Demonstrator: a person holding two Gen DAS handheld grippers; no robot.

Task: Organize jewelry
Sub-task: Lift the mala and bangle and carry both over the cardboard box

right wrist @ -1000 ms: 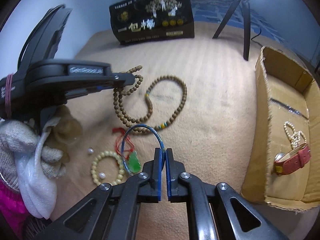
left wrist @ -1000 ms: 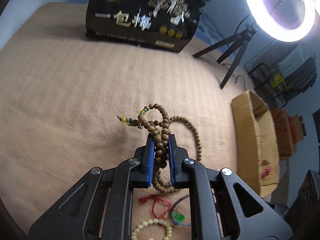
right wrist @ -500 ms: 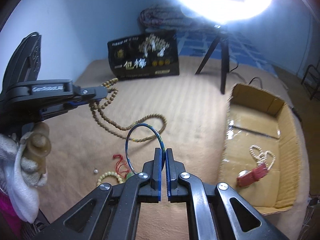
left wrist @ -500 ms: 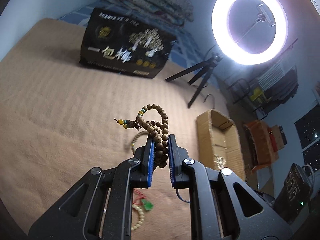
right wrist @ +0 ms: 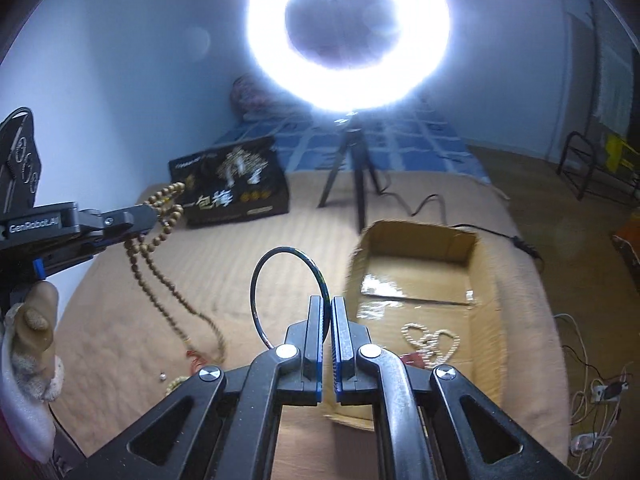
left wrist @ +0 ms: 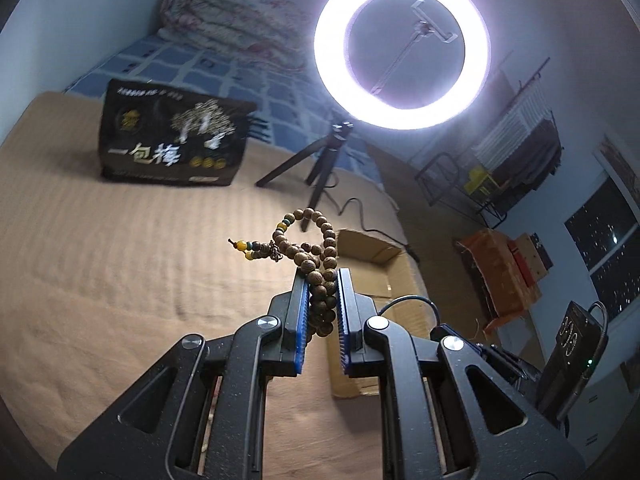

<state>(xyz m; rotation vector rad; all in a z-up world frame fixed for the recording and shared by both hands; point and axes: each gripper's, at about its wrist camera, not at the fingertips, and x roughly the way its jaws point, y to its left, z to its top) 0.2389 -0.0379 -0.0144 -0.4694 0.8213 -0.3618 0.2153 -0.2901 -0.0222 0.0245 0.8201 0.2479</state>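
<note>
My left gripper (left wrist: 322, 276) is shut on a long brown wooden bead necklace (left wrist: 316, 248), bunched between its blue pads with a yellow and green tassel end sticking out left. In the right wrist view the same left gripper (right wrist: 150, 214) holds the bead necklace (right wrist: 160, 264), whose strand hangs down to the tan bedcover. My right gripper (right wrist: 327, 300) is shut on a thin dark blue cord (right wrist: 280, 276) that arches up in a loop. The cardboard box (right wrist: 486, 304) lies to the right with a white pearl string (right wrist: 432, 340) and a red strap inside.
A black printed box (left wrist: 172, 142) stands at the back of the tan bedcover (left wrist: 100, 260). A ring light (left wrist: 402, 48) on a tripod (left wrist: 320, 168) rises behind the cardboard box (left wrist: 384, 256). A cream bead bracelet (right wrist: 176, 383), a red cord and a small loose bead (right wrist: 162, 376) lie low left.
Both grippers rose well above the bedcover and tilted up. The bead necklace lifted until only its end trails on the cover. The blue cord came up off the cover.
</note>
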